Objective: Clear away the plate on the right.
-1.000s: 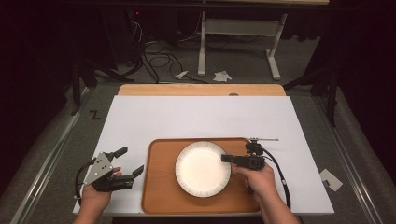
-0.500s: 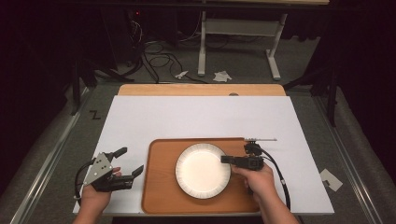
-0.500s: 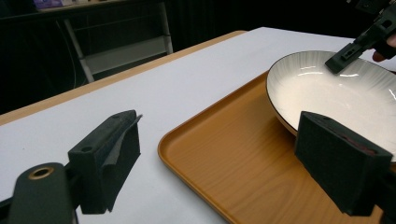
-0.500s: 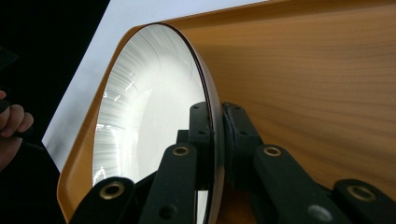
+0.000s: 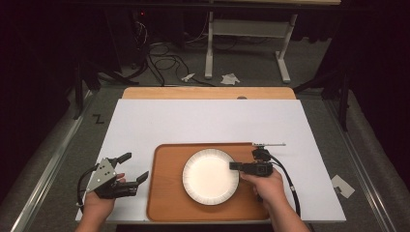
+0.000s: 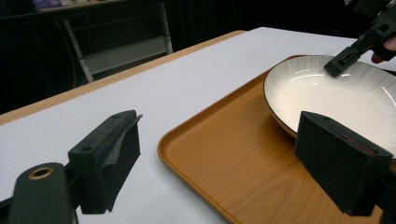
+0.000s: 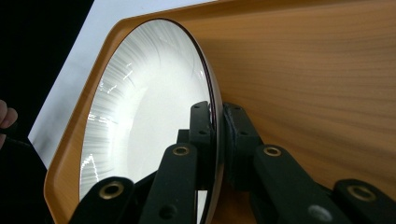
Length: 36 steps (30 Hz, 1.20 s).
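While the plate (image 5: 210,176) on the tray (image 5: 167,200) is gripped at its rim by the right tongs (image 5: 235,166), the left tongs (image 5: 132,168) are held wide over the table (image 5: 203,121).

One white plate (image 5: 210,176) at the table's 6 o'clock, one wooden tray (image 5: 167,203) under it, one white mat (image 5: 203,121), and two grippers.

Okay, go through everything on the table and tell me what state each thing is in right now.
Plate: empty, on the tray, rim pinched.
Tray: flat on the table, holding the plate.
Right hand-held gripper: shut on the plate's rim.
Left hand-held gripper: open, holding nothing, beside the tray.
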Available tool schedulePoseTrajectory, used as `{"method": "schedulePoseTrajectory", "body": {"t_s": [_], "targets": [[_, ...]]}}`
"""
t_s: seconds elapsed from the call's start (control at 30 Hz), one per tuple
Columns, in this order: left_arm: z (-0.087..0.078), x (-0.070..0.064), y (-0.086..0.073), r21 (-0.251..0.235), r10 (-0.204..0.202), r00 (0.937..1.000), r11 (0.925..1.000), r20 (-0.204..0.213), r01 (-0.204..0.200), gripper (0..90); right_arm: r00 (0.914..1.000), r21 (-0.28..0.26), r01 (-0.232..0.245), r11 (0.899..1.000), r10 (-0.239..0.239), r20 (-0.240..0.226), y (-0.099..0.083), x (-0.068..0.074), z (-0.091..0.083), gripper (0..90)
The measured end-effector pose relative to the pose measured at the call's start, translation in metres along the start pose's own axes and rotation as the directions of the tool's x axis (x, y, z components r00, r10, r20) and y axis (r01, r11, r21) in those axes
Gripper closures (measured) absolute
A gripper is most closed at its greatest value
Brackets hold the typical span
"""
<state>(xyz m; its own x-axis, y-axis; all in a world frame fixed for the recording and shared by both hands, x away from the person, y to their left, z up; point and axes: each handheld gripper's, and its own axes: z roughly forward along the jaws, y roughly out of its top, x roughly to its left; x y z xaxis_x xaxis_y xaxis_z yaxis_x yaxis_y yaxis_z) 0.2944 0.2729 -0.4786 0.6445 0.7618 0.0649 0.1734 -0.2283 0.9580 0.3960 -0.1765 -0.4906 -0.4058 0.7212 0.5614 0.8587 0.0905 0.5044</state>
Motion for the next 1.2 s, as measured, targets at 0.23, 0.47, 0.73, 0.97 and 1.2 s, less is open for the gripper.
{"method": "schedulePoseTrajectory", "body": {"t_s": [0.23, 0.47, 0.73, 0.97, 1.2], "targets": [[0.0000, -0.0001, 0.0001, 0.001, 0.001, 1.0000, 1.0000, 0.001, -0.001, 14.9, 0.9999, 0.011, -0.003, 1.000, 0.003, 0.011, -0.0005, -0.0018, 0.0011, 84.1], [0.0002, -0.0001, -0.0002, 0.003, -0.001, 1.0000, 1.0000, 0.003, 0.001, 14.9, 0.9995, 0.027, -0.003, 1.000, 0.002, 0.031, -0.0011, -0.0037, 0.0030, 84.1], [0.0001, -0.0001, -0.0001, 0.000, -0.003, 1.0000, 1.0000, 0.004, 0.003, 14.8, 0.9981, 0.047, 0.008, 0.999, -0.011, 0.061, -0.0021, -0.0042, 0.0048, 83.1], [0.0002, 0.0001, -0.0002, 0.003, -0.001, 1.0000, 1.0000, 0.004, 0.001, 14.8, 0.9970, 0.064, 0.009, 0.998, -0.014, 0.077, -0.0027, -0.0054, 0.0064, 81.5], [0.0001, -0.0003, -0.0003, 0.003, -0.002, 1.0000, 1.0000, 0.005, 0.002, 14.8, 0.9970, 0.061, 0.018, 0.998, -0.023, 0.074, -0.0028, -0.0051, 0.0059, 79.0]]}}
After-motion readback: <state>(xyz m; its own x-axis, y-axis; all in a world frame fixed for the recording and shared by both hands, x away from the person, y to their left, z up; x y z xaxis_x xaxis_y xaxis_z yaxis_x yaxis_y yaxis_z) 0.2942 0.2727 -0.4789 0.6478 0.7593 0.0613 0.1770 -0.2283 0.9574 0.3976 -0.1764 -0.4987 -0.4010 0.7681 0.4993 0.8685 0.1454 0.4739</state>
